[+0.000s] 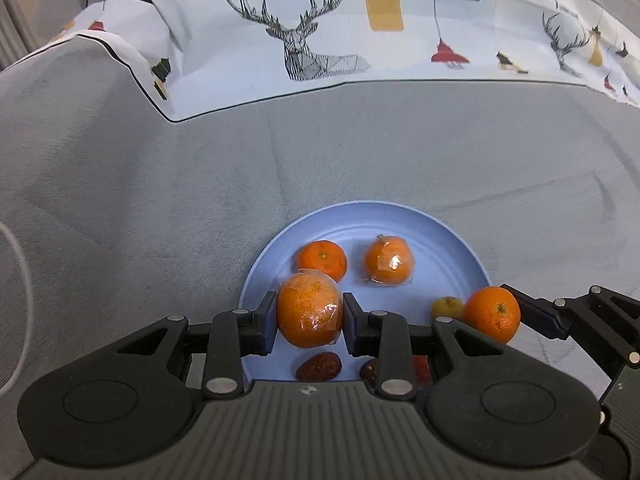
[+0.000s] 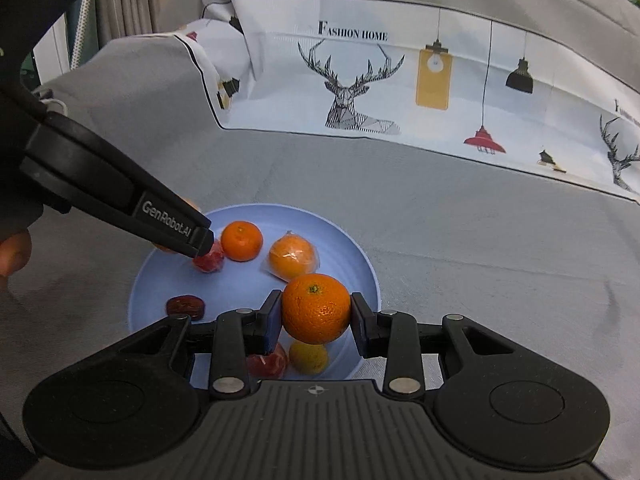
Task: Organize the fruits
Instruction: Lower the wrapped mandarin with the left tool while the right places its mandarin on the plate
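Observation:
My left gripper (image 1: 310, 318) is shut on a plastic-wrapped orange (image 1: 310, 312), held just above the near left part of a light blue plate (image 1: 452, 236). My right gripper (image 2: 316, 310) is shut on a bare orange (image 2: 316, 308) over the plate's (image 2: 344, 236) near right side; the same orange (image 1: 492, 312) shows at the right of the left wrist view. On the plate lie a bare mandarin (image 1: 322, 258), a wrapped orange (image 1: 388, 260), a small yellow-green fruit (image 1: 447, 306) and dark red dates (image 1: 318, 366). A wrapped red fruit (image 2: 210, 260) sits under the left gripper's body (image 2: 120, 196).
The plate rests on a grey fabric surface (image 1: 140, 200). A white cloth printed with deer and lamps (image 1: 320, 40) lies across the back. A white cord (image 1: 16, 304) curves at the far left. Part of a hand (image 2: 12, 252) shows at the left edge.

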Demonstrator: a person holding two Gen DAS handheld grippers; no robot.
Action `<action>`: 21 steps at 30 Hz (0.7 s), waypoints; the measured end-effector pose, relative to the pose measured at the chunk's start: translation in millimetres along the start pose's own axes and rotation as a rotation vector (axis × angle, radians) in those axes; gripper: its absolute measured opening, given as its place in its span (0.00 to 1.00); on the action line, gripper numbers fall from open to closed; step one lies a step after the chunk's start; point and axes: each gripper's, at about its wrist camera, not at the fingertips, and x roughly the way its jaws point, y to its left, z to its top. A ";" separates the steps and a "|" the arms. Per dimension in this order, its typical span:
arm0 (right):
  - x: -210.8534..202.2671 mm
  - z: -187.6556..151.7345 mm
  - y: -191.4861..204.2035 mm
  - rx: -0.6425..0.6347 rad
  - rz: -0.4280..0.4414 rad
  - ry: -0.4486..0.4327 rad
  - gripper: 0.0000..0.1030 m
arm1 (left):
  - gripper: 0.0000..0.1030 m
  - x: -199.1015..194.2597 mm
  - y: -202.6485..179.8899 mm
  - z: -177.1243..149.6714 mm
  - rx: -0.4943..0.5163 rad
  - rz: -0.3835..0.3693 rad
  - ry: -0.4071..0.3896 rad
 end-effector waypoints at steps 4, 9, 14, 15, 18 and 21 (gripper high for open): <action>11.1 -2.1 -0.6 0.003 0.005 0.018 0.36 | 0.35 14.3 0.3 -2.7 0.006 0.002 0.020; 23.2 -1.4 -0.8 -0.001 0.028 0.053 0.50 | 0.98 17.2 -2.7 -1.5 0.007 0.010 0.018; 7.1 -1.8 2.4 -0.019 0.000 0.049 0.86 | 1.00 -1.4 -4.9 -9.3 0.007 0.012 -0.014; 1.1 -3.0 4.0 -0.018 -0.007 0.053 0.90 | 1.00 -6.0 -4.7 -13.0 0.008 0.013 -0.013; -19.5 -6.9 9.1 0.000 -0.012 0.061 0.93 | 1.00 -26.7 -4.6 -27.1 0.003 0.032 -0.021; -42.3 -13.0 15.9 0.044 0.006 0.092 0.94 | 1.00 -55.2 -2.0 -44.9 -0.028 0.028 -0.025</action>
